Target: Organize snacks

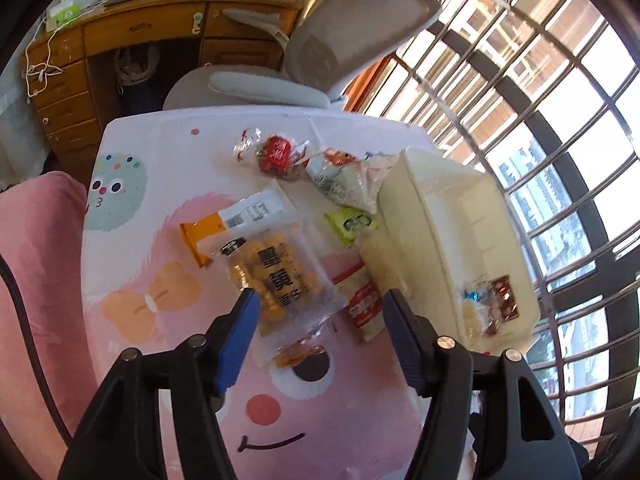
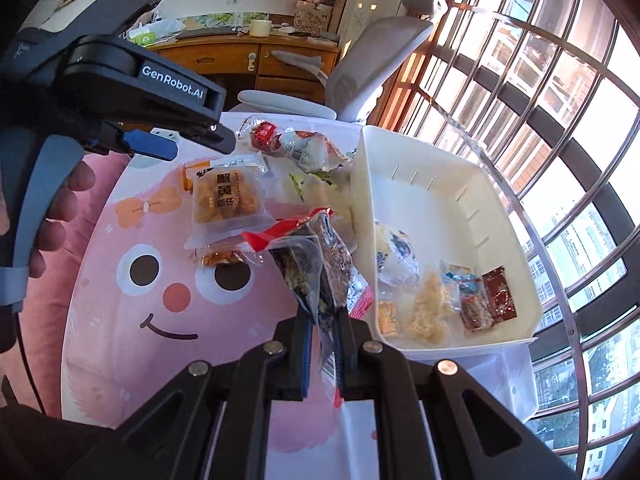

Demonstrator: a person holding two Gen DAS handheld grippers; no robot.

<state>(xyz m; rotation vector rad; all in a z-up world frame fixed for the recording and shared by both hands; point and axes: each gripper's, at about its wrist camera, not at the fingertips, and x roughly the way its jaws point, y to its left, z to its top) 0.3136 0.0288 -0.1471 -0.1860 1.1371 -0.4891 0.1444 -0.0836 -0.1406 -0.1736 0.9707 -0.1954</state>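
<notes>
The right gripper (image 2: 324, 320), nearest the right wrist camera, is clamped on a dark foil snack bag (image 2: 320, 264) that hangs above the table, just left of the cream bin (image 2: 424, 168). In the left wrist view, the left gripper (image 1: 320, 304) has its blue pads parted with nothing pinched between them, hovering over a clear yellow snack pack (image 1: 272, 276) on the table.

The table (image 2: 120, 280) wears a pink cartoon-face cloth (image 1: 288, 432). From the left, a pink cushion (image 1: 36, 248) is at its edge, a wooden desk (image 1: 120, 48) and one grey office chair (image 1: 340, 40) stand behind, and a barred window (image 1: 540, 120) fills the right.

About seven packets lie loose on the cloth. One bin sits at the right edge, holding roughly five small packets (image 2: 440, 292); the exact count is unclear.
</notes>
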